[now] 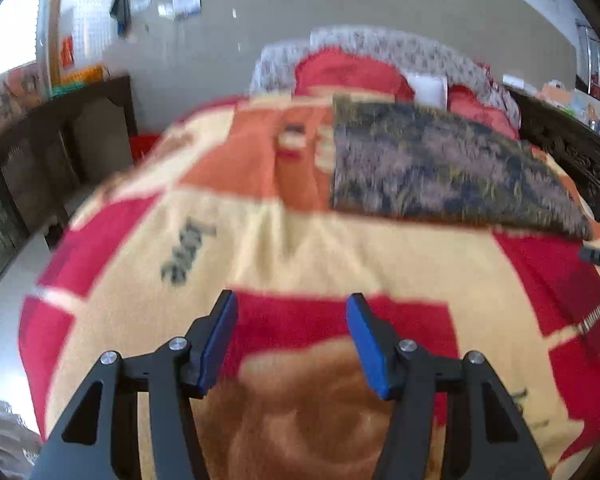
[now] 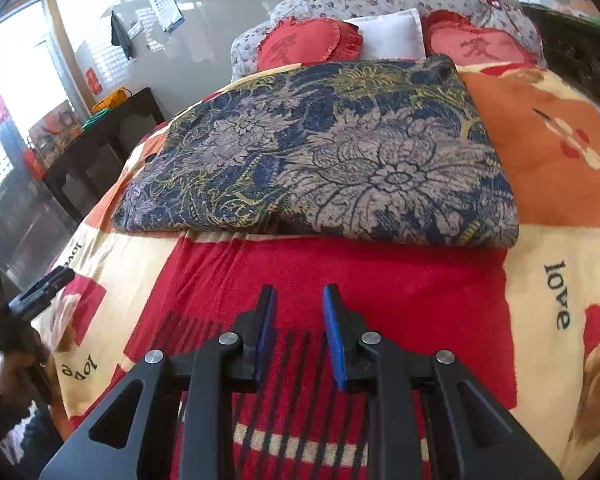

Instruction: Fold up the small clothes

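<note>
Two hand-held grippers hovered over a bed covered by a red, cream and orange blanket (image 2: 556, 248) printed with the word "love".

The left gripper (image 1: 292, 312) had its blue pads spread wide with nothing between them. The right gripper (image 2: 299, 304) had its jaws parted more narrowly, also empty.

The small garment to be folded appeared to be a red knit piece with dark stripes and a cream checked band (image 2: 300, 432). It lay flat on the blanket at six o'clock in the right wrist view, directly beneath that gripper. In the left wrist view, only its edge showed, at about three o'clock.

Judging from this, the step in hand was the approach, with no fold or grasp begun. The next move likely called for each gripper to drop to a garment edge and pinch it without catching the blanket beneath.

At twelve o'clock lay a folded navy floral quilt (image 2: 320, 152), close beyond the garment, limiting room there. Behind it sat two red heart cushions (image 2: 312, 42) and a white pillow (image 2: 392, 34). A dark wooden cabinet (image 2: 100, 148) stood at nine o'clock.
</note>
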Motion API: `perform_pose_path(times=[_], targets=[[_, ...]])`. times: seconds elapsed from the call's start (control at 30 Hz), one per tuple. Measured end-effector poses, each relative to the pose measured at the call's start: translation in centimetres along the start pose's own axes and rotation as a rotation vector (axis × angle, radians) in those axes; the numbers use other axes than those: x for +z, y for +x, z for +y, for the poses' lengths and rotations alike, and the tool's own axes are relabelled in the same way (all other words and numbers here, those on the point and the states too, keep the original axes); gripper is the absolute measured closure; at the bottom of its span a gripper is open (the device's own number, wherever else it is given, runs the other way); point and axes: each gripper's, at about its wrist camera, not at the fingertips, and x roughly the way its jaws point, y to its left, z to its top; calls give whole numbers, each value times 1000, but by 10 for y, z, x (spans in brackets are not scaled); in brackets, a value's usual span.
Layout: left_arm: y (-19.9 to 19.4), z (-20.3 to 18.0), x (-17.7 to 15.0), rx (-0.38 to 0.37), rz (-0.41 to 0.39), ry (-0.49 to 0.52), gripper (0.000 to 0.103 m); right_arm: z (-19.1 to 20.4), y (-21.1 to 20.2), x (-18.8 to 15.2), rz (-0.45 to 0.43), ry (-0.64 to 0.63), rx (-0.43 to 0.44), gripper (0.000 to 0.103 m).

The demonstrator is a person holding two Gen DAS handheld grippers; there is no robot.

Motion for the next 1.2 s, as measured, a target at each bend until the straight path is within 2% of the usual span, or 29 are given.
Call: perform_pose_path(times=[0.07, 0.13, 0.23, 0.27, 0.3, 0.37, 0.4, 0.43, 0.5, 0.53, 0.67, 0.7, 0.87, 0.93, 1.0, 1.07, 1.13, 1.2], targets=[[-2, 13, 9, -59, 49, -76, 42, -7, -7, 3, -10, 30, 0, 70], [-16, 20, 27, -85, 19, -121, 41, -11, -19, 7, -39, 30, -15, 70], [-29, 15, 66, -77, -63, -107, 21, -22, -32, 12, -60, 59, -10, 70], [-26, 11, 80, -98, -74, -108, 13, -25, -33, 13, -56, 69, -5, 70], [-20, 10, 87, -145, -70, -122, 11, -29, -31, 11, -47, 88, 1, 70], [9, 5, 94, -310, 13, -197, 11, -33, -23, 6, -25, 114, 0, 70], [36, 0, 92, -396, 96, -250, 13, -35, -13, -1, -1, 127, -15, 70], [52, -4, 89, -429, 141, -291, 15, -36, -3, -7, 30, 130, -40, 70], [86, -8, 81, -516, 233, -387, 27, -34, -3, -11, 9, 106, -42, 70], [98, -7, 76, -571, 257, -457, 27, -36, -3, -10, 16, 114, -35, 70], [111, 7, 72, -679, 183, -673, 18, -41, -5, -12, 6, 131, -9, 70], [116, 11, 74, -730, 171, -731, 18, -41, -5, -12, 5, 130, -8, 70], [151, 34, 83, -900, 138, -980, 25, -40, -3, -13, 10, 119, -11, 70], [151, 40, 84, -945, 111, -1046, 26, -41, -2, -13, 10, 123, -7, 70], [139, 44, 87, -1014, 51, -1024, 26, -41, -2, -13, 9, 125, -4, 70], [132, 41, 88, -1047, 44, -961, 26, -41, -2, -13, 7, 128, -1, 70], [133, 38, 88, -1000, 83, -893, 26, -42, -2, -14, 6, 134, 4, 70], [139, 41, 87, -948, 119, -884, 26, -43, -2, -13, 8, 140, 9, 70]])
